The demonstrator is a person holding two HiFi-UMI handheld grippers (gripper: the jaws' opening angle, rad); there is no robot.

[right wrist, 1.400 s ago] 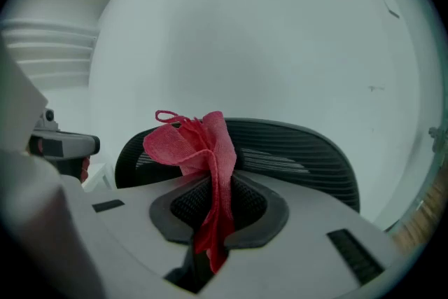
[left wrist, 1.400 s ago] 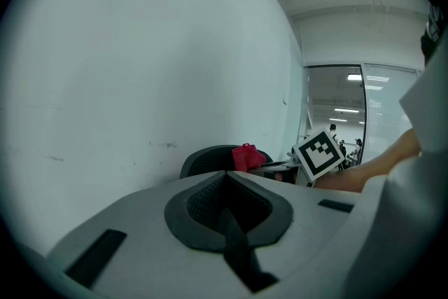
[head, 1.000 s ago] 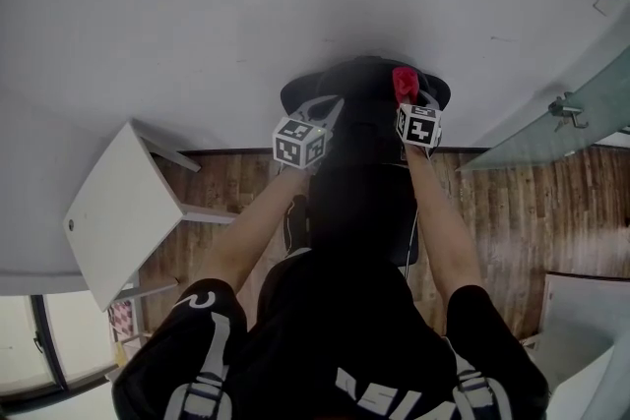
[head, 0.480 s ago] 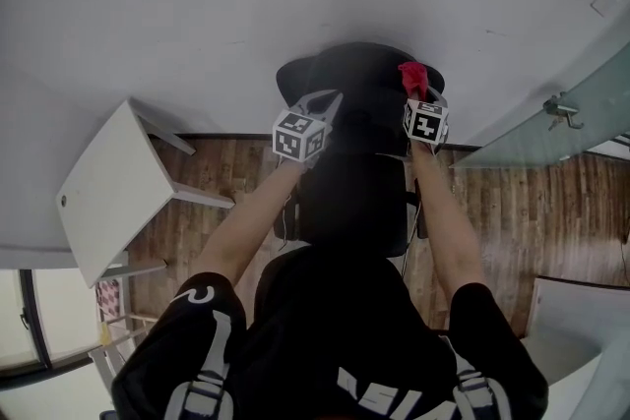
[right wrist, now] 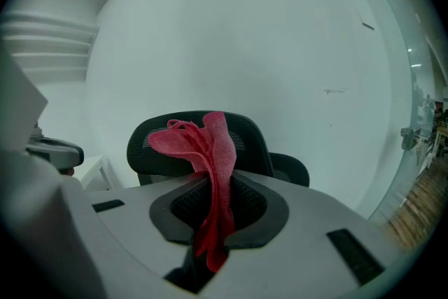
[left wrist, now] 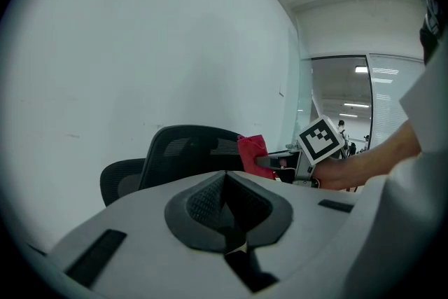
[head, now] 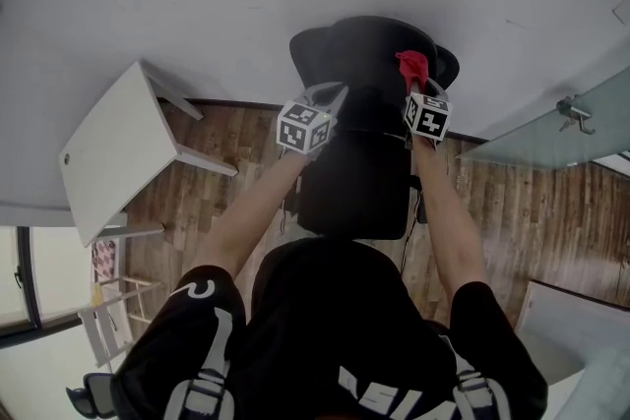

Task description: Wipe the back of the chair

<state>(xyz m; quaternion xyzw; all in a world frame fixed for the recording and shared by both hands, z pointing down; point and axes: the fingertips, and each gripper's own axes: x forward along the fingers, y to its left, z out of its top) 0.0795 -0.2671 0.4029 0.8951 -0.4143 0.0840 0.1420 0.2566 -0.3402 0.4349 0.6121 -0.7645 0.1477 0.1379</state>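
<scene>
A black mesh office chair [head: 356,174] stands in front of me with its back toward me, close to the white wall. My right gripper [head: 414,86] is at the upper right of the backrest, shut on a red cloth [head: 410,66] that sticks up from its jaws. In the right gripper view the red cloth [right wrist: 210,157] hangs between the pads, with the chair's top [right wrist: 248,136] just beyond. My left gripper [head: 330,96] hovers at the upper left of the backrest, its jaws shut with nothing in them. The left gripper view shows the chair [left wrist: 185,150] and the red cloth [left wrist: 252,150].
A white table [head: 113,157] stands tilted in view at the left. On the right is a glass door with a metal handle [head: 573,111]. The floor [head: 512,211] is wooden, and a white folding frame [head: 106,330] sits at the lower left.
In the head view the chair and both grippers have shifted upward a little and the table has slid right. The red cloth stays clamped in the right gripper.
</scene>
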